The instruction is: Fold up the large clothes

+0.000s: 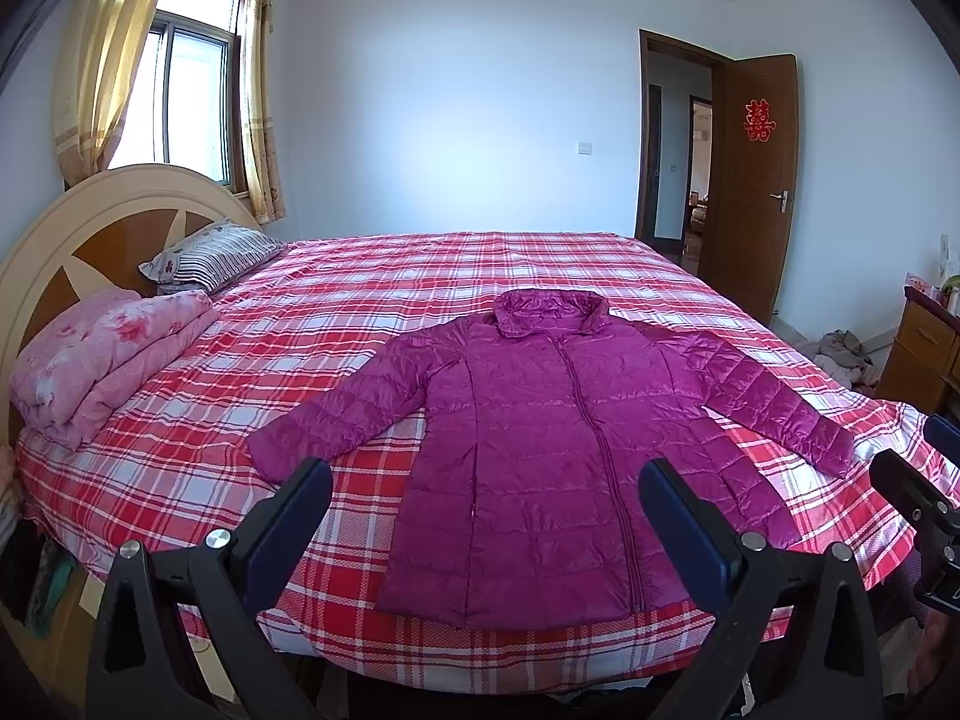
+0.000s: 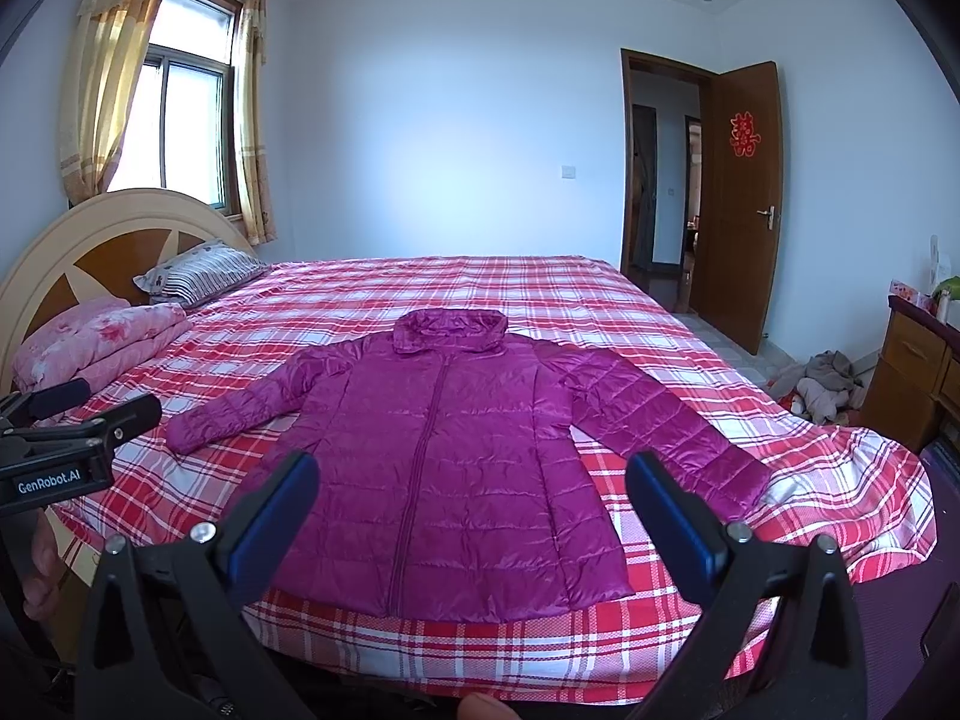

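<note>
1. On the plaid bed sheet [image 1: 372, 300], near its front edge, a magenta puffer jacket [image 1: 540, 450] lies face up, zipped, with its hem toward the viewer and its collar toward the far side
2. Both sleeves are spread outward, the left sleeve [image 1: 336, 420] and the right sleeve [image 1: 774, 396] angling away from the body, which judging by the layout leaves the garment flat and ready for a first fold
3. The left gripper [image 1: 486, 510] hovers short of the hem with its tongs wide apart and nothing between them
4. The right gripper [image 2: 474, 510] is held just beside it, likewise spread and empty, so the pair faces the jacket squarely from the near edge
5. Well apart from the jacket, a folded pink quilt [image 1: 102, 360] and a striped pillow [image 1: 210, 255] sit at the left by the headboard [image 1: 54, 240], leaving the sheet around the jacket free
6. Folding has likely not begun; a sleeve looks the natural first grab
</note>
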{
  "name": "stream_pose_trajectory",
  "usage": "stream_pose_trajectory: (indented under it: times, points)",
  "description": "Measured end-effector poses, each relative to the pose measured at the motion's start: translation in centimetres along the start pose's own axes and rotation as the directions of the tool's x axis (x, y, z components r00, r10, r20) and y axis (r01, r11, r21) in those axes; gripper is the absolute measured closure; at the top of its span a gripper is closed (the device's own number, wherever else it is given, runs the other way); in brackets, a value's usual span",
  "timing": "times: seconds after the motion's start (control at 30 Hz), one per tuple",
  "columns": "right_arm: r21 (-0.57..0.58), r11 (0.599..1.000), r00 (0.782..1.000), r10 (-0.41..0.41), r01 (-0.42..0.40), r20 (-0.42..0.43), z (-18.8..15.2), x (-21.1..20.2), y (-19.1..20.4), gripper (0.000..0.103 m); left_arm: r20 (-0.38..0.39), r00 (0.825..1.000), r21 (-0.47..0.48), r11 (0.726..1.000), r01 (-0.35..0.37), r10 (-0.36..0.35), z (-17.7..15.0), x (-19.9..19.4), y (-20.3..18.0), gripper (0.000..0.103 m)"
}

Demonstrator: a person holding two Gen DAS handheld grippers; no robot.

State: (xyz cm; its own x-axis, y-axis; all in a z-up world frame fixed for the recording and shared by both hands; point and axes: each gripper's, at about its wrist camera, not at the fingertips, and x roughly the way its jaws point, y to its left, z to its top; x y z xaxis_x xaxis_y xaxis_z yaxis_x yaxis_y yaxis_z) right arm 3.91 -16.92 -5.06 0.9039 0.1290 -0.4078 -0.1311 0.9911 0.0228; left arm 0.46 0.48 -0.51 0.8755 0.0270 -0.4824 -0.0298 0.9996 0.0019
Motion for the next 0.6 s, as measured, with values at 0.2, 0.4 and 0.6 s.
stream_pose_trajectory:
  times: [0.2, 0.4, 0.6]
  points:
    - [0.000, 1.000, 1.000, -0.001, 0.001, 0.000, -0.06, 0.06, 0.00, 0.000, 0.000, 1.000, -0.002, 1.000, -0.002, 0.002, -0.03, -0.02, -0.07, 0.001]
    - [0.001, 1.000, 1.000, 0.002, -0.002, -0.002, 0.00, 0.05, -0.03, 0.000, -0.001, 1.000, -0.002, 1.000, -0.004, 0.004, -0.05, 0.00, -0.08, 0.001]
    - [0.001, 1.000, 1.000, 0.001, -0.001, -0.004, -0.19, 0.14, 0.02, 0.000, -0.004, 1.000, -0.005, 1.000, -0.002, 0.002, 0.01, 0.05, 0.13, 0.001]
